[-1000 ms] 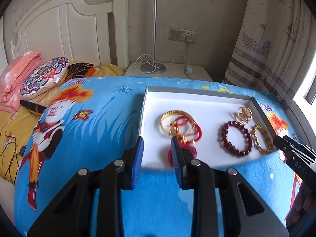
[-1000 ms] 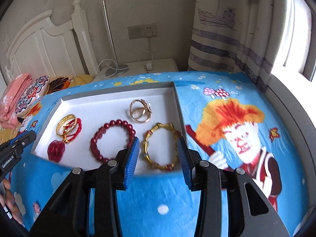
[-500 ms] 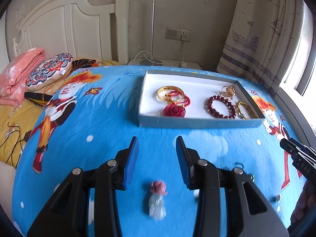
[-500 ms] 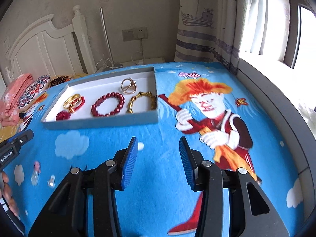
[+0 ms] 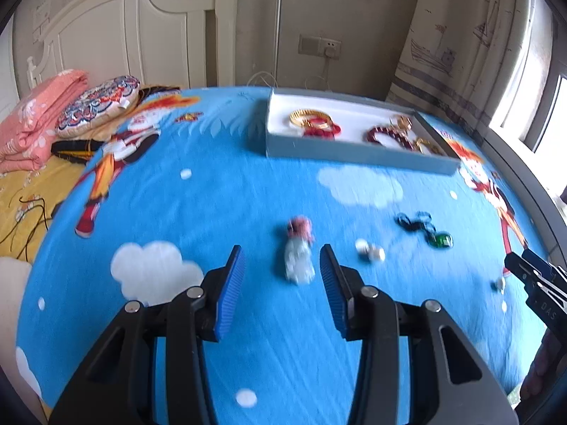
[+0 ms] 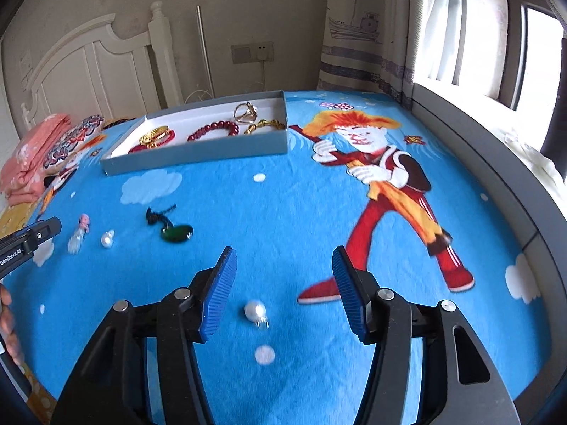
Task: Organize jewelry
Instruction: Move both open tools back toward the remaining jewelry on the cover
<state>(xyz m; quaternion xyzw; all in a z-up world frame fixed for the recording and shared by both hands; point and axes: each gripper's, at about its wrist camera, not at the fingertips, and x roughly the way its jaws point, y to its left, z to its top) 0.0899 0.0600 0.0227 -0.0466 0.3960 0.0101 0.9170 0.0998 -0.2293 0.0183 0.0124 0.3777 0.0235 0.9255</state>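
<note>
left wrist view: left gripper (image 5: 281, 271) spread wide, empty, over the blue blanket (image 5: 219, 198); one pink-topped clear pendant (image 5: 298, 253) lies just ahead between its fingers. right gripper (image 6: 283, 276) also wide, empty; one pearl earring (image 6: 256, 313) lies between its fingers. one more pearl piece (image 6: 107, 239) and one green pendant on cord (image 6: 176, 232) lie near. one tray (image 6: 198, 152) farther off holds several bracelets.

Pink quilt (image 5: 33, 113), patterned cushion (image 5: 97, 104)
</note>
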